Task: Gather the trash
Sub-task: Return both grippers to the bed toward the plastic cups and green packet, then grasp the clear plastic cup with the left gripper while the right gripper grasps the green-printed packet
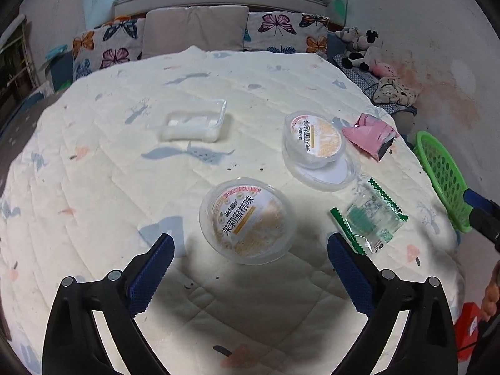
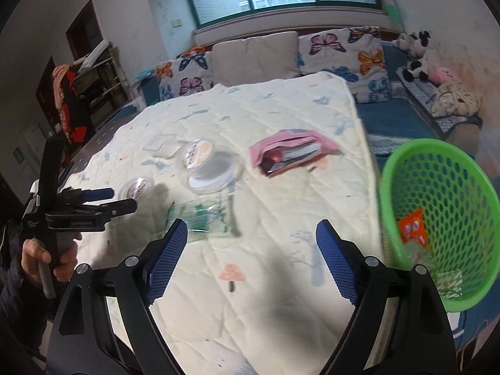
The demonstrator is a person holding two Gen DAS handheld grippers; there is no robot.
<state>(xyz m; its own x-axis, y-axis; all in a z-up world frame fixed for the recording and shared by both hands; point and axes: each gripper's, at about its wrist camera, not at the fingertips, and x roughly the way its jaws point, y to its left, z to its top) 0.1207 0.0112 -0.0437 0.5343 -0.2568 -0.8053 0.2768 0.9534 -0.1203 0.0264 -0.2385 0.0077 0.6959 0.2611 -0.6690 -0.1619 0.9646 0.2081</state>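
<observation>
My left gripper (image 1: 250,239) stands open just above the quilt. A round clear cup with an orange label (image 1: 247,220) lies between and just beyond its blue pads, untouched. A second labelled cup (image 1: 314,139) rests on a clear lid further back. To its right lies a pink wrapper (image 1: 368,134), and nearer me a green-edged clear wrapper (image 1: 370,215). My right gripper (image 2: 252,223) is open and empty over the quilt, with the green wrapper (image 2: 200,218) just past its left pad. The green mesh basket (image 2: 453,187) at the right holds an orange wrapper (image 2: 412,226).
A clear rectangular tray (image 1: 193,120) lies at the back left of the quilt. The quilted cover (image 2: 250,281) ends beside the basket, with a blue sofa (image 2: 400,122) beyond. Cushions (image 1: 193,28) and soft toys (image 1: 359,47) line the back. A hand (image 2: 34,256) holds the left gripper (image 2: 123,198).
</observation>
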